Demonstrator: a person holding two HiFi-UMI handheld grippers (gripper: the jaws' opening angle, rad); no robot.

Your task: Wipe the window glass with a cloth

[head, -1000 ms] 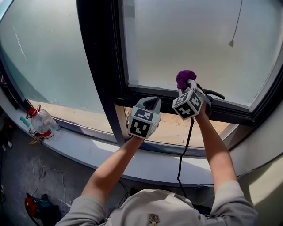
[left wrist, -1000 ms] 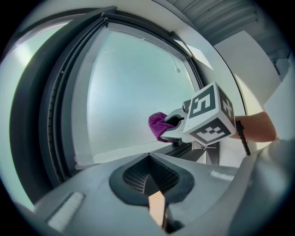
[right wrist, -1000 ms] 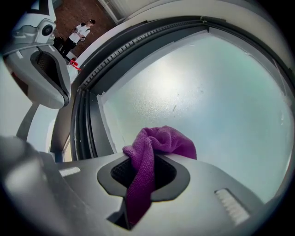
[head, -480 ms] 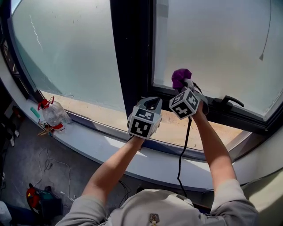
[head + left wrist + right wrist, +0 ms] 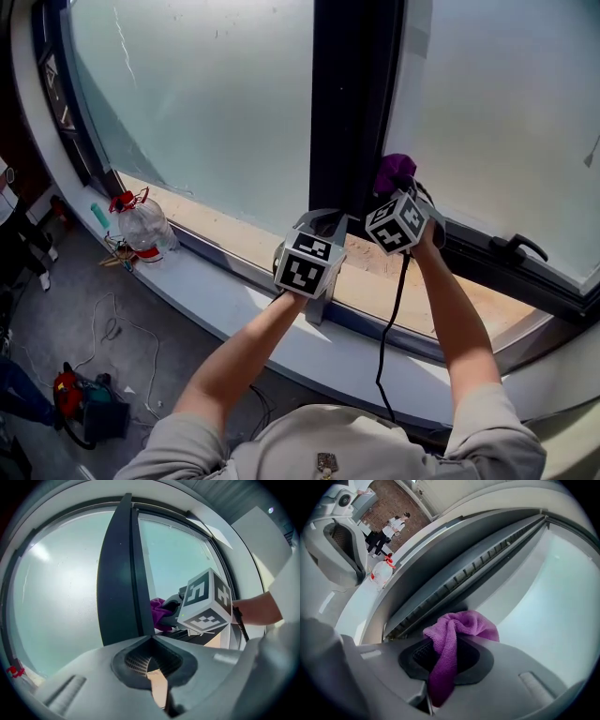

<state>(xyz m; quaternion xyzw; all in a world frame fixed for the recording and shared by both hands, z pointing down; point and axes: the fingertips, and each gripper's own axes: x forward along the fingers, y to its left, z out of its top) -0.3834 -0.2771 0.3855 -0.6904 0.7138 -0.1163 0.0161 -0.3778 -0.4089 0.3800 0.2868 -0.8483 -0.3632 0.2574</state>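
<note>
Purple cloth [image 5: 395, 172] is pinched in the right claw [image 5: 400, 186], whose jaws are pressed onto it. One fold hangs down between the jaws, and the bunched end sticks out past their tips [image 5: 459, 625]. Just ahead of this claw are the lower frame and the window glass [image 5: 506, 112] of the right-hand pane; whether the cloth touches the glass cannot be told. The dark frame post [image 5: 354, 103] rises just to the left of it. The left claw [image 5: 323, 221] hangs beside and slightly below the right one, its jaws pressed together with nothing between them [image 5: 152, 670], pointing at the foot of that post. A tan sill [image 5: 234, 239] lies below both claws. Far to the left of the left claw a plastic bottle [image 5: 142, 225] with a red top stands on the ledge. A black handle [image 5: 520, 248] sits on the frame to the right of the right claw, and a black cable [image 5: 389, 319] trails down from it.
</note>
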